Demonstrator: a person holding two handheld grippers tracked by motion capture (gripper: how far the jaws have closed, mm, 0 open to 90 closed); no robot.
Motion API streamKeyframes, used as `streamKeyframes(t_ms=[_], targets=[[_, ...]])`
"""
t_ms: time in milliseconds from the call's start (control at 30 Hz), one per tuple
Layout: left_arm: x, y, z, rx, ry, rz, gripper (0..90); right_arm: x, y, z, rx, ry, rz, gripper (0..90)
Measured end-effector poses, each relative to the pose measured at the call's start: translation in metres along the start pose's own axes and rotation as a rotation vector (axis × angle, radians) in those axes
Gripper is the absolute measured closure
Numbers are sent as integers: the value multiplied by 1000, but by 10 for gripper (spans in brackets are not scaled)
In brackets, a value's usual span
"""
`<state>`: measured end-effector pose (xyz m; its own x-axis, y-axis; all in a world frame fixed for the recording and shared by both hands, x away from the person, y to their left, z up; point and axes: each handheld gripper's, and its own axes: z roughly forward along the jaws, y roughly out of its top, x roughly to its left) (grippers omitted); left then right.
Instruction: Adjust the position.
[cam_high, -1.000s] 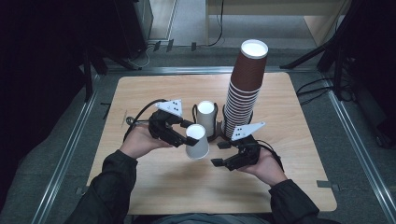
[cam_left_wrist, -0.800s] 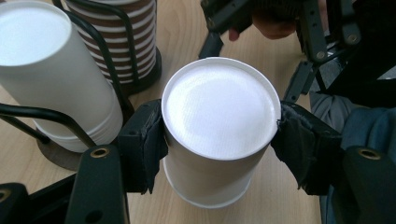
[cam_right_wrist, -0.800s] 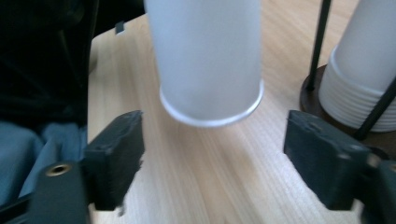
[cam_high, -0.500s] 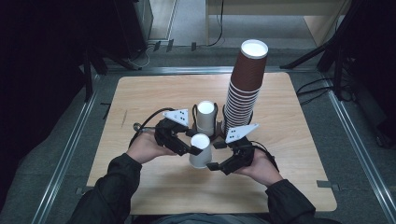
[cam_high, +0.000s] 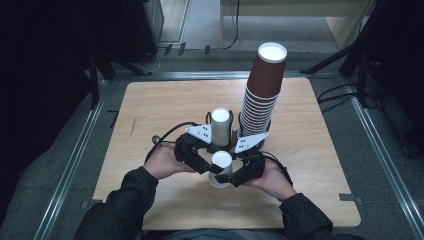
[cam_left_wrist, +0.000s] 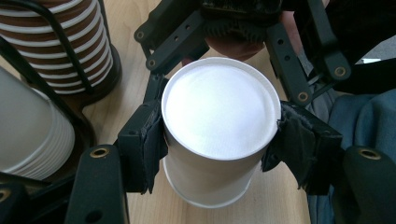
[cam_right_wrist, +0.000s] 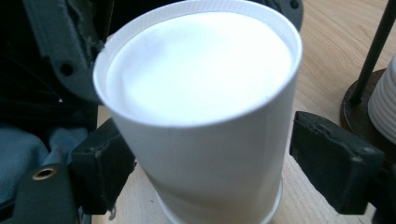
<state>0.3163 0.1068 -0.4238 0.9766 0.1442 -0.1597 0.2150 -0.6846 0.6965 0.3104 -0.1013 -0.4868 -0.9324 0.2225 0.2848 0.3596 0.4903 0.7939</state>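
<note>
A white paper cup stands base up, its mouth at or just above the wooden table. My left gripper is shut on it. In the left gripper view both pads press the sides of the cup. My right gripper comes in from the other side. Its jaws have just been opening and stand open around the cup. One pad is clearly off the wall, and the other sits close beside it.
A tall stack of brown cups stands in a black wire holder behind the hands. A shorter white stack is just left of it. Both are close behind the held cup. Metal rails border the table.
My left gripper carried the cup down and toward the near edge, and the cup went from tilted to upright. It now sits between the right gripper's jaws. The right hand barely moved.
</note>
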Motion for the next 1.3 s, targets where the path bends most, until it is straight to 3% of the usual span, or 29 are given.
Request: streamKeyframes(t_ms=[233,367,467,600,800,933,1000,1200,1300], targets=[[-2,0,4,10,-1,11,358,3,0,1,16,3,-63,261],[0,-1,6,17,-9,-15,356,4,0,1,30,-3,-86,287],[1,-3,7,16,-1,-26,345,3,-1,2,43,-6,-88,295],[1,-4,2,-2,13,-43,252,2,-3,2,52,-7,-77,295],[5,-14,-8,-18,29,-104,132,-1,-4,-4,20,-19,-81,294],[5,-23,-12,-8,52,-101,118,-2,-4,-8,3,-27,-71,294],[5,-27,-13,-11,69,-122,85,-2,-4,-10,-8,-26,-67,293],[4,-37,-12,2,72,-139,85,-2,-4,-14,-45,-26,-62,293],[6,-42,-10,-16,72,-164,85,-2,-3,-17,-68,-23,-54,293]])
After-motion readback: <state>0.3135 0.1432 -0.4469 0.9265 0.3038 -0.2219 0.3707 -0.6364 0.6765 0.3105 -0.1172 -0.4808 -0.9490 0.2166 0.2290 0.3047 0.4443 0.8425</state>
